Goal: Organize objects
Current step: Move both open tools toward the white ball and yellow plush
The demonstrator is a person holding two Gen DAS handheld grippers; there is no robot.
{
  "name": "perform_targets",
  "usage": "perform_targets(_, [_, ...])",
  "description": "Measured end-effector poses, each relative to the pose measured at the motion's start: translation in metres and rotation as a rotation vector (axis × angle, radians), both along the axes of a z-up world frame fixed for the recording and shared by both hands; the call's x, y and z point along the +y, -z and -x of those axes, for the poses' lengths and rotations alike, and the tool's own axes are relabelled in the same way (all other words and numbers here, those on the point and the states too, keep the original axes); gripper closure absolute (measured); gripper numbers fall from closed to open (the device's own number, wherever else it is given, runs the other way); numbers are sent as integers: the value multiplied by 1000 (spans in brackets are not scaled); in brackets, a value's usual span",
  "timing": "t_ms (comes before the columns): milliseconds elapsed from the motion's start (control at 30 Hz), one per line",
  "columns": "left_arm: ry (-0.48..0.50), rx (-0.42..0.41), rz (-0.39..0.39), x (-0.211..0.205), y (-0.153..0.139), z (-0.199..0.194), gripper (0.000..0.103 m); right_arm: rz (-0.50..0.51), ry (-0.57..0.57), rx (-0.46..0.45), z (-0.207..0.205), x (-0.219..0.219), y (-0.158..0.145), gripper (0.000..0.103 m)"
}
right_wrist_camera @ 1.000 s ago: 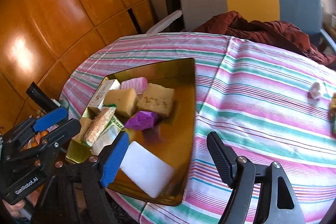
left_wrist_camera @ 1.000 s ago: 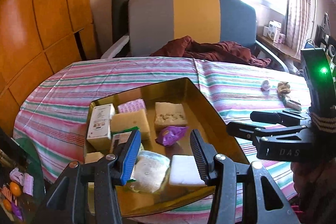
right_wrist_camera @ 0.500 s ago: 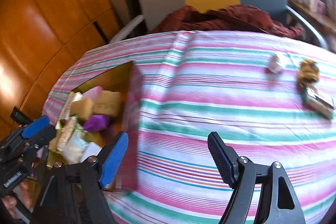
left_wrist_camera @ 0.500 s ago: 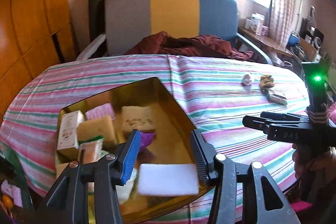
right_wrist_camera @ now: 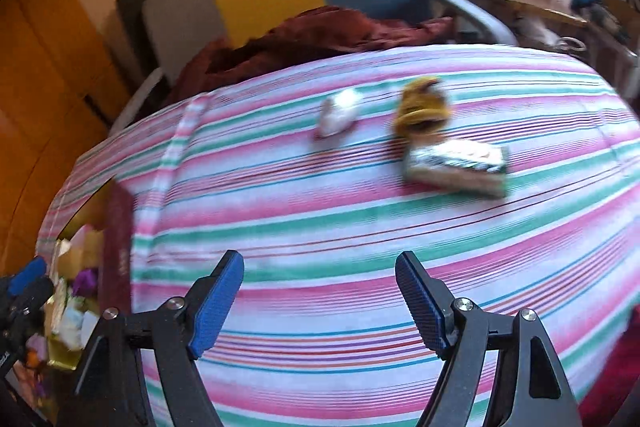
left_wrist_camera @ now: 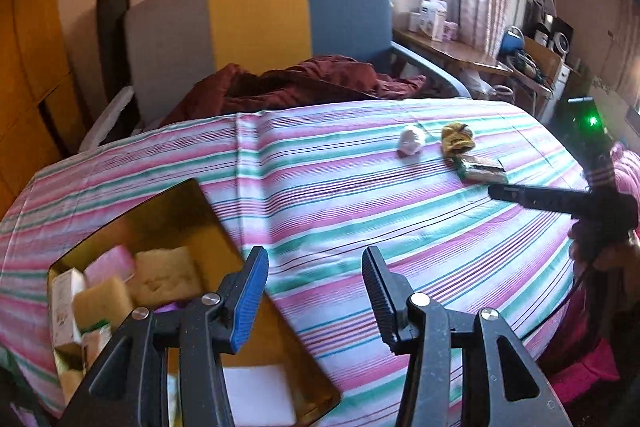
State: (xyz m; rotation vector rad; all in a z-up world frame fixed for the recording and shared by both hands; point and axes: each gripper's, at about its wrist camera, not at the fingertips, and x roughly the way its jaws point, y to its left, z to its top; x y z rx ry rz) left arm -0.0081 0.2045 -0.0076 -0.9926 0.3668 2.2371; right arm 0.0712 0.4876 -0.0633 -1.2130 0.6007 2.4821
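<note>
Right gripper (right_wrist_camera: 320, 297) swung from tray (left_wrist_camera: 192, 195), jaws apart.

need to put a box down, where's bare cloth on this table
The striped tablecloth is bare between the gold tray and the three loose items: white wrapped lump, yellow crumpled wrapper, silver-green packet. The cloth nearest both open grippers is also bare. The tray is crowded.
</note>
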Motion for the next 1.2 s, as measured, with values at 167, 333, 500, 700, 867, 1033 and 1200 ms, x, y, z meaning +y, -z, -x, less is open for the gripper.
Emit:
perform_targets(167, [49,3,19,30,3,4,54,-19,66,-15,-10,32,-1,24])
perform_targets(333, [80,10,47,60,9,10,54,-33,97,-23,-6,55,0,24])
perform_targets(500, [107,12,65,81,13,12,54,-48,100,-27,8,70,0,24])
perform_targets(700, [132,13,78,102,19,15,54,-58,93,-23,24,83,0,24])
perform_targets(867, [152,2,87,118,25,19,54,-60,87,-31,33,93,5,24])
perform_targets(1033, [162,-4,93,131,30,22,54,-60,84,-36,41,103,9,24])
perform_targets(1200, [172,-15,103,140,35,26,54,-54,89,-34,46,110,11,24])
